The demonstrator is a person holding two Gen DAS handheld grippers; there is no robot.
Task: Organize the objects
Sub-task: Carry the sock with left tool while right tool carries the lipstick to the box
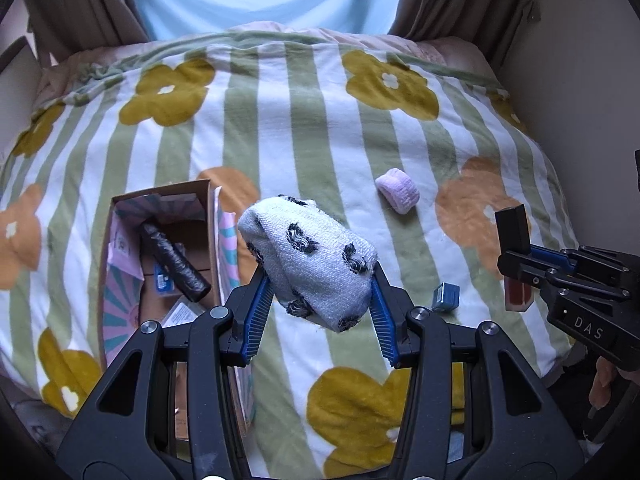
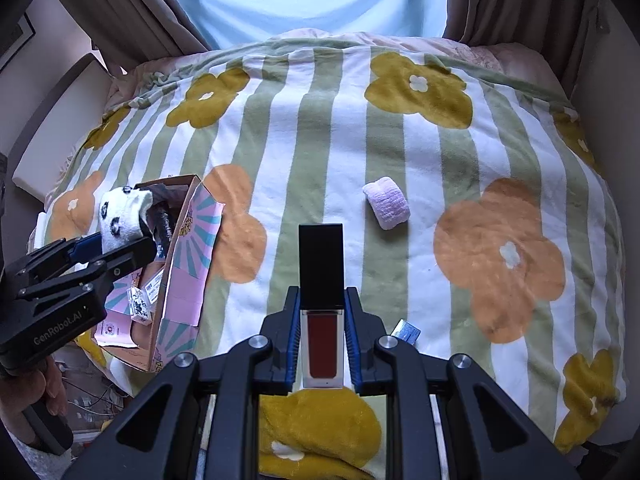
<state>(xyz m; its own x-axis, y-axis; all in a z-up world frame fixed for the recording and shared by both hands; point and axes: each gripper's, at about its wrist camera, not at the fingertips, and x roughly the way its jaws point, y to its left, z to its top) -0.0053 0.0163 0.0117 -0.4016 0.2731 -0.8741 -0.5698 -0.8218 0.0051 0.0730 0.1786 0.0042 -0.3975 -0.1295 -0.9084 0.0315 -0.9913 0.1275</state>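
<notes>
My left gripper is shut on a rolled white sock with black spots, held above the blanket just right of an open cardboard box. In the right wrist view the sock hangs over the box. My right gripper is shut on a lip-gloss tube with a black cap and dark red body, held upright above the blanket; it also shows in the left wrist view. A rolled lilac sock lies on the blanket further away.
The box holds a black roll and small packets. A small blue-grey box lies on the striped flower blanket near my right gripper. Curtains and walls border the bed.
</notes>
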